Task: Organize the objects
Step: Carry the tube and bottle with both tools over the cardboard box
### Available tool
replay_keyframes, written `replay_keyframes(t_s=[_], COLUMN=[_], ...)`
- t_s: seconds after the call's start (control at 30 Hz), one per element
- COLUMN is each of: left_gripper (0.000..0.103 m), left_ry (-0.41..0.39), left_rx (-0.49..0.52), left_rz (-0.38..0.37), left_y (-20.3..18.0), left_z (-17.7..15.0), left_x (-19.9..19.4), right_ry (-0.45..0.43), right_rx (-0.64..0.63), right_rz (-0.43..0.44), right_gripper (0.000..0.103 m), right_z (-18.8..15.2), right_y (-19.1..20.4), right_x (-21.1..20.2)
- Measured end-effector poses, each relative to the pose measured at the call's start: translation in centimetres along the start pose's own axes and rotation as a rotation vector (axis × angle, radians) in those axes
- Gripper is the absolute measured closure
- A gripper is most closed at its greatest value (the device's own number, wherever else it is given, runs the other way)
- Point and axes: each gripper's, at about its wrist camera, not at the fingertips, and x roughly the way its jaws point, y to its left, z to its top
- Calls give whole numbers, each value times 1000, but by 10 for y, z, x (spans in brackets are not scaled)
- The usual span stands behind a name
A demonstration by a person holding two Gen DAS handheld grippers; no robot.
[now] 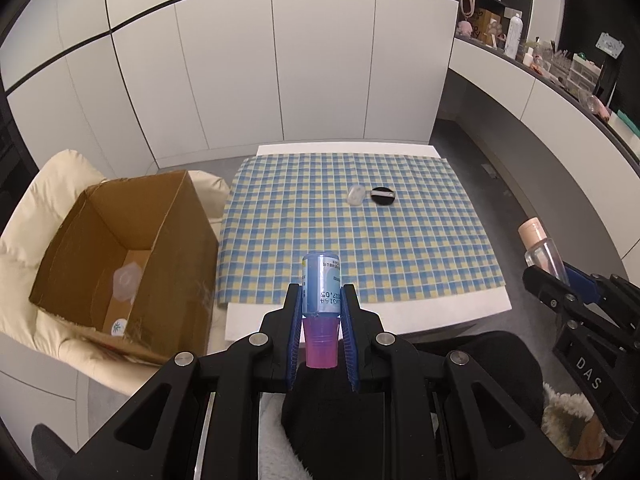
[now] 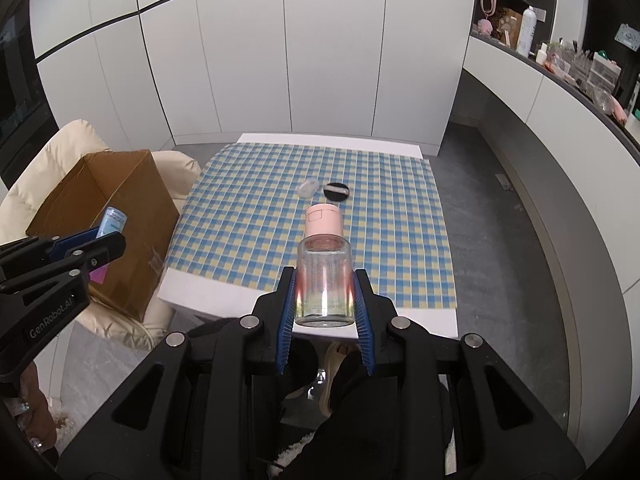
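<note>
Presently held, two items. Left gripper (image 1: 320, 304): blue-padded tongs pinching a small blue-labelled cylindrical bottle with a pink translucent cap (image 1: 321, 286), cap end toward the handle, base pointing away. It hangs in the air off the table's near edge, to the right of the open brown cardboard box (image 1: 168, 232); likely on its way there, since the box looks like the collecting point.

Right gripper (image 2: 325, 300): tongs pinching a clear glass bottle with a pale pink cap (image 2: 324, 264) across its body, cap pointing forward, held over the table's near edge. The grip across the widest part probably keeps the smooth glass from slipping.

Box: sits on a cream padded chair (image 1: 52, 184) just beside the table, top open. Contents visible: a translucent hexagonal-lidded container (image 1: 126, 280) and a small white round item with a green mark (image 1: 117, 326), both on the floor of the box.

Table: white low table (image 1: 400, 318) covered by a blue-and-yellow checked cloth (image 1: 400, 240). Remaining on the cloth, toward the far side: a small translucent oval case (image 1: 355, 195) and a round black compact (image 1: 382, 195), just beside each other, untouched.

Judgement: sorting partly done; two items in hand, two left on the cloth.
</note>
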Motion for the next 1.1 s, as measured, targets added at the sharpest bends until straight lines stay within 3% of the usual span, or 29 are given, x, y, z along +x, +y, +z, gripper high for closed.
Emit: replay_keyframes(t_s=[0.6, 1.1], left_gripper=[85, 85], left_ry=[13, 1], left_rx=[1, 0], left_rz=[-27, -2], left_y=[-10, -6], left_z=[-36, -39], left_x=[-22, -31], right_ry=[13, -3], right_rx=[-5, -7], right_rz=[2, -14], right_gripper=[74, 74], right_z=[-37, -42], right_y=[-5, -9], right_x=[-26, -39])
